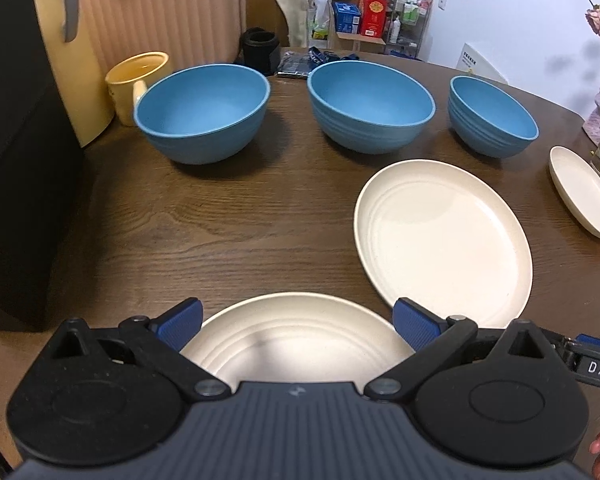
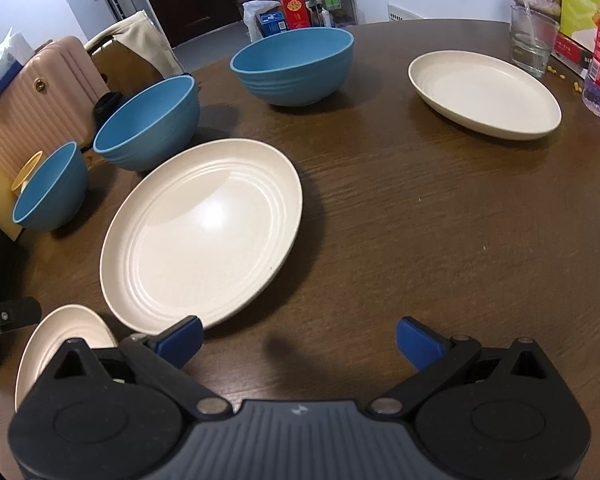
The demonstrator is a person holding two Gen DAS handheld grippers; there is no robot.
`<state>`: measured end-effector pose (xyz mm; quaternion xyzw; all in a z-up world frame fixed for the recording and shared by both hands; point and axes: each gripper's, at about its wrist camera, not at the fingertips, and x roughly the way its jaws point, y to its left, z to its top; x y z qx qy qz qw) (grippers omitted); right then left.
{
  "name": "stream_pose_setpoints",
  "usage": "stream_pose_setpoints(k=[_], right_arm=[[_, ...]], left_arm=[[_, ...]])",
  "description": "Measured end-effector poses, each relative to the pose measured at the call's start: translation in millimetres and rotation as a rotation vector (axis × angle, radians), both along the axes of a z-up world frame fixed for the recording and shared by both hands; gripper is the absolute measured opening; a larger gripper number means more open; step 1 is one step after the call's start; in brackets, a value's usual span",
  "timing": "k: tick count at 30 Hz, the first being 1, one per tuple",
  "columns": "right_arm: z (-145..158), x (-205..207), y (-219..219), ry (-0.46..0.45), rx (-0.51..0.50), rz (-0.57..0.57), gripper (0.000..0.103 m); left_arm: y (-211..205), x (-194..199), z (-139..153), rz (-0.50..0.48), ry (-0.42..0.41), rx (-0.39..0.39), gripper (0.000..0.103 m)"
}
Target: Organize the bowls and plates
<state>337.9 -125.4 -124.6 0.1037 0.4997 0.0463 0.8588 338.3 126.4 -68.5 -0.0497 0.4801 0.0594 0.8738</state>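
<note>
While both tools are spread wide, nothing is gripped by either. The left tool (image 1: 296, 322) is held above the near cream plate (image 1: 296, 340), whose rim is seen between its blue pads; contact cannot be judged. The right tool (image 2: 298, 342) is held over bare counter (image 2: 400, 220), just beside the large cream plate (image 2: 204, 232). Three blue bowls (image 1: 370, 104) are lined up behind, and a third plate (image 2: 484, 94) is set well apart.
</note>
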Motion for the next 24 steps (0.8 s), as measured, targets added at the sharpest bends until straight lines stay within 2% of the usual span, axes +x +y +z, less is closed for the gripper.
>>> stream_pose_setpoints(k=[10,16,22,24], right_arm=[[3,29,-1,0.005,-0.008,0.007,0.103],[4,48,-1,0.01,-0.032,0.013,0.103],[-1,65,-2,0.035,-0.03,0.008,0.103],[-4,69,-2,0.039,-0.029,0.01,0.099]], left_arm=[[-16,29,-2,-0.037,0.011,-0.012,0.103],[-20,49,-8,-0.019,0.026,-0.025,0.103],[-24,67,-17,0.006,0.045,-0.007,0.103],[-24,73,-20,0.017,0.051,-0.015,0.103]])
